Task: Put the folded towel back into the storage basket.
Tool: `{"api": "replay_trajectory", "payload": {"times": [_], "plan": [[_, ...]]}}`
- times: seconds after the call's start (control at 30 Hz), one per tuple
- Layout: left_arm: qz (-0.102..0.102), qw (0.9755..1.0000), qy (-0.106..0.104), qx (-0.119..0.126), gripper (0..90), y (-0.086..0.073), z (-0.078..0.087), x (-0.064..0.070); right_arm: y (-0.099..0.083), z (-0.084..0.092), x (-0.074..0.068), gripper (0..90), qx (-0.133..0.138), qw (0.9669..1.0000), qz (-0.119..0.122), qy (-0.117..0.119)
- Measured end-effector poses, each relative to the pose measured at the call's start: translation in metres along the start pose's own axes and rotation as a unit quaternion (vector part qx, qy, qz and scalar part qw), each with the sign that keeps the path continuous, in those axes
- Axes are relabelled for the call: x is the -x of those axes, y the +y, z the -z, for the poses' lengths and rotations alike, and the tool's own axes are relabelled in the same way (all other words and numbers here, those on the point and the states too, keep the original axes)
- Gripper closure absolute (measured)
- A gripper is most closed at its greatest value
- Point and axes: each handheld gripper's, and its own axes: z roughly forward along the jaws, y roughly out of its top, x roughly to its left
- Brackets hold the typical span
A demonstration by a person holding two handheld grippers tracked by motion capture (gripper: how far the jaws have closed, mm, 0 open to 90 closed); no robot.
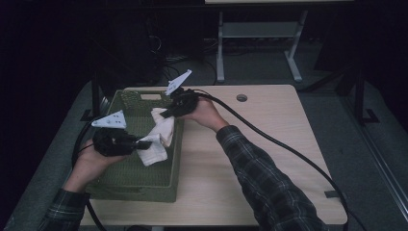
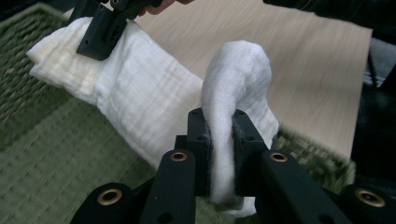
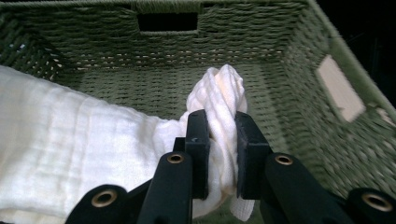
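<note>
Both tools grip one white, crinkled cotton cloth [image 1: 159, 139], which hangs suspended over the green woven rectangular basket [image 1: 126, 180] rather than lying in it. The basket sits at the left end of the pale wood-grain table [image 1: 269, 159].

Left gripper [image 1: 144, 143]: jaws nearly closed, a thick fold of the cloth [image 2: 140, 112] pinched between them, above the basket's middle. In the left gripper view the fabric bulges in a rounded hump above the jaw tips and a short tail pokes out below.

Right gripper [image 1: 166, 114]: jaws likewise almost closed on a twisted, bunched corner of the cloth [image 3: 70, 154], above the basket's far right part, near its right wall. The right gripper view shows the basket's inner wall [image 3: 261, 51] with a handle cut-out beyond the bunch.

Between the two holds the cloth runs slack, sagging toward the basket floor.

Risks, as judged:
- Both grips are on bunched fabric, not a flat hem. If the hands pull apart, the folds could slide through and one end drop into the basket.
- The right hold looks twisted; spreading the cloth from here would probably leave a twist in the span.
- The sagging lower edge could snag on the rough weave or on the basket's right rim if the cloth is carried toward the bare table.
- A snag could drag or tip the light basket.
</note>
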Motion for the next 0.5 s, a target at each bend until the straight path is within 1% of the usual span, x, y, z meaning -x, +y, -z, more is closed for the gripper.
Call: {"api": "replay_trajectory", "payload": {"times": [0.03, 0.1, 0.23, 0.37, 0.4, 0.47, 0.5], "plan": [[0.0, 1.0, 0.0, 0.001, 79.8, -0.003, 0.0, -0.001, 0.001, -0.008, -0.001, 77.8, 0.001, 1.0, 0.006, -0.001], [0.004, 1.0, -0.001, 0.0, 79.8, -0.008, 0.001, -0.002, 0.001, -0.014, -0.003, 77.8, 0.004, 1.0, 0.002, 0.003], [0.01, 0.9999, -0.006, -0.006, 79.7, -0.019, -0.003, -0.003, -0.003, -0.029, -0.007, 77.8, -0.005, 1.0, 0.003, 0.008], [0.009, 0.9998, -0.014, -0.01, 79.6, -0.023, -0.008, -0.001, -0.007, -0.034, -0.01, 77.7, -0.006, 0.9999, 0.005, 0.012], [0.008, 0.9998, -0.015, -0.011, 79.5, -0.024, -0.009, -0.001, -0.007, -0.034, -0.01, 77.7, -0.004, 0.9999, 0.009, 0.006], [0.009, 0.9997, -0.017, -0.015, 79.4, -0.026, -0.012, -0.001, -0.007, -0.033, -0.011, 77.7, -0.002, 1.0, 0.006, 0.007], [0.008, 0.9996, -0.019, -0.017, 79.4, -0.027, -0.014, 0.0, -0.007, -0.033, -0.013, 77.7, -0.005, 1.0, 0.005, 0.004]]}}
